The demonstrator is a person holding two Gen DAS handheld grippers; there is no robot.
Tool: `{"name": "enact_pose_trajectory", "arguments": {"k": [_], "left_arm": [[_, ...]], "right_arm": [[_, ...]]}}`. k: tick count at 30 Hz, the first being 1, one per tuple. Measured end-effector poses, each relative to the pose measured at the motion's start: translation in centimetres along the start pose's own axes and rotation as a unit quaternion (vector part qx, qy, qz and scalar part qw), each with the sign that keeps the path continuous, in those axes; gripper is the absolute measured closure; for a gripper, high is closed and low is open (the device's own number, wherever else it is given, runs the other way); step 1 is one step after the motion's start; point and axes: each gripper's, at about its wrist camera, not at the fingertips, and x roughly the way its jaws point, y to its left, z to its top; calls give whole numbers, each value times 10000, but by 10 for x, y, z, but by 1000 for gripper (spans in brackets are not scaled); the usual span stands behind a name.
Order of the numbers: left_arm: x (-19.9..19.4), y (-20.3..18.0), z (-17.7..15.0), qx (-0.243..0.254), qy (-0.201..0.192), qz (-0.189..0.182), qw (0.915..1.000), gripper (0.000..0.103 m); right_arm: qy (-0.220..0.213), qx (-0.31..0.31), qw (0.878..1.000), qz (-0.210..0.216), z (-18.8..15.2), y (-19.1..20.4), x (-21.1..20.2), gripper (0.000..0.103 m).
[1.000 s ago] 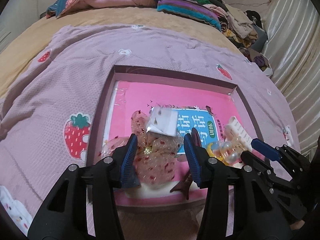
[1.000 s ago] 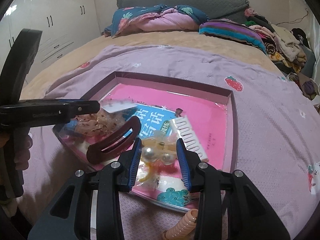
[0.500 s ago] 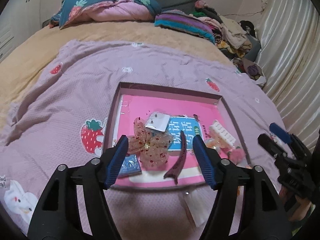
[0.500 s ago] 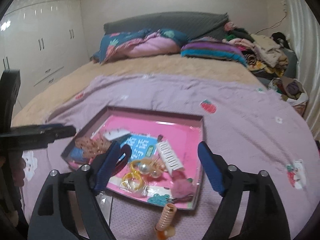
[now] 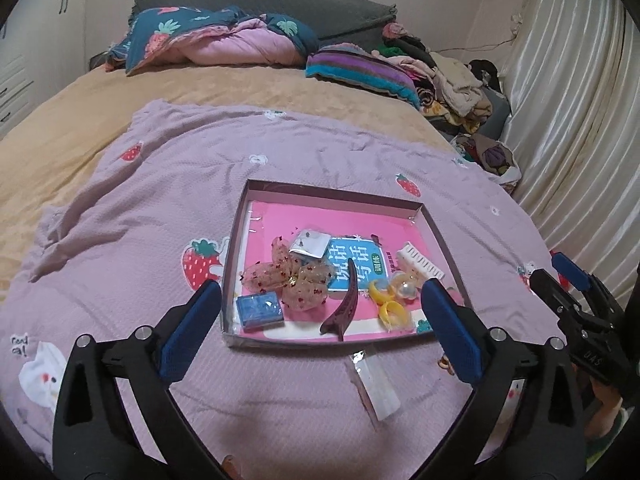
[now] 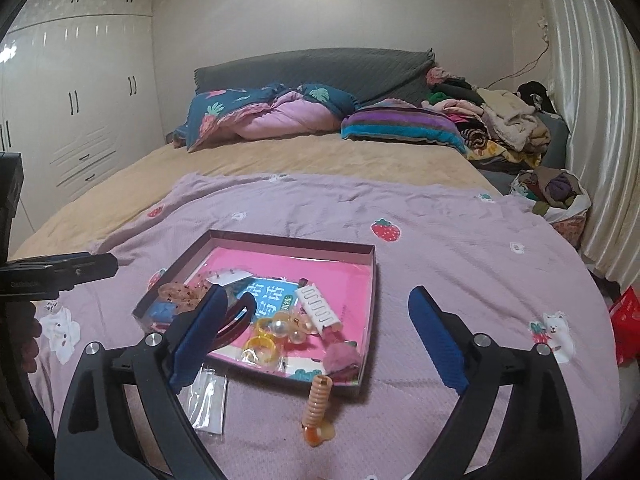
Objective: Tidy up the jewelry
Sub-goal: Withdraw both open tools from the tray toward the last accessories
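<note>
A shallow pink-lined box (image 5: 436,232) (image 6: 372,280) lies on the bed. It holds a sheer flower bow (image 5: 294,280), a dark red hair claw (image 5: 344,306), a blue case (image 5: 259,310), a white comb clip (image 5: 420,266) (image 6: 318,306), yellow rings (image 5: 390,308) (image 6: 262,346), pearls and a pink pompom (image 6: 342,358). My left gripper (image 5: 320,320) is open and empty, held back above the box's near edge. My right gripper (image 6: 316,332) is open and empty, also above the near edge. A clear packet (image 5: 378,384) (image 6: 208,400) and an orange spiral hair tie (image 6: 317,408) lie outside the box.
A lilac strawberry-print blanket (image 5: 140,208) covers the near half of the bed. Pillows and a folded quilt (image 6: 272,116) sit at the headboard. Piled clothes (image 6: 500,124) lie at the far right, curtains (image 5: 580,120) on the right, a white wardrobe (image 6: 72,100) on the left.
Both grippers have opened wide and pulled back and up from the box. The bow and the pearl piece they were around now lie loose in the box.
</note>
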Motion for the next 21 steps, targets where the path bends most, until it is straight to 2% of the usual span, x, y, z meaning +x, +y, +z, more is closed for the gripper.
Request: {"name": "enact_pose_trajectory", "arguments": {"k": [21], "left_arm": [[-24, 0, -34, 94, 20, 90, 9999, 10]], "right_arm": [[-22, -62, 9999, -126, -21, 8, -27, 12]]}}
